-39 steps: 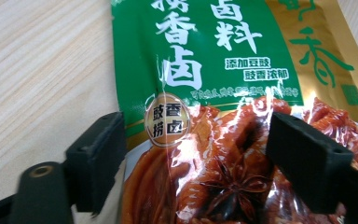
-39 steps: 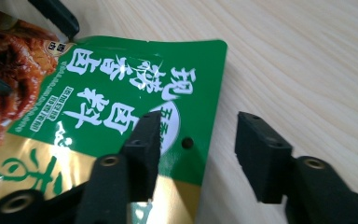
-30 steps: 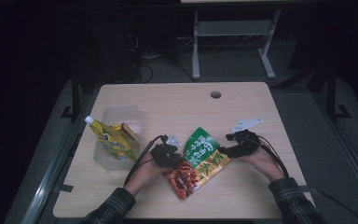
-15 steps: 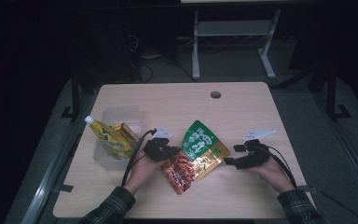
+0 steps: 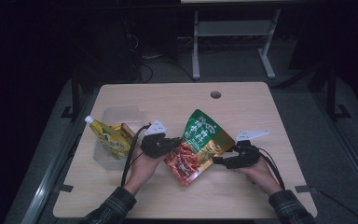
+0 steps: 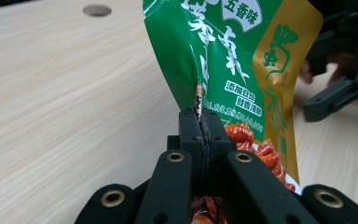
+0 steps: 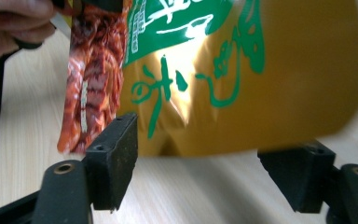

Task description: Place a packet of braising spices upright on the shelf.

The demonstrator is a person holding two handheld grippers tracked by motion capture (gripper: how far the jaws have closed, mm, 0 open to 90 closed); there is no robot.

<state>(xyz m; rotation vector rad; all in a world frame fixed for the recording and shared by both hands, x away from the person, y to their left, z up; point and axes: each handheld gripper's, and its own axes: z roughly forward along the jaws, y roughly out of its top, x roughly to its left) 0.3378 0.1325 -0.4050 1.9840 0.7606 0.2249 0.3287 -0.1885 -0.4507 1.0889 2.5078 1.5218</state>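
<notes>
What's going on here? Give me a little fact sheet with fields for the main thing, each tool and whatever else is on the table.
Main thing: green and gold snack bag, lifted and tilted above the table
Left tool: clamped shut on the bag's edge
Right tool: jaws open, beside the bag, not gripping
Also there: clear tub holding a yellow pouch, at the left

A yellow pouch point(image 5: 110, 138) lay in a clear container point(image 5: 103, 157) near the desk's point(image 5: 168, 100) left edge. Beyond the desk stood what looked like a white shelf frame point(image 5: 233, 32).
</notes>
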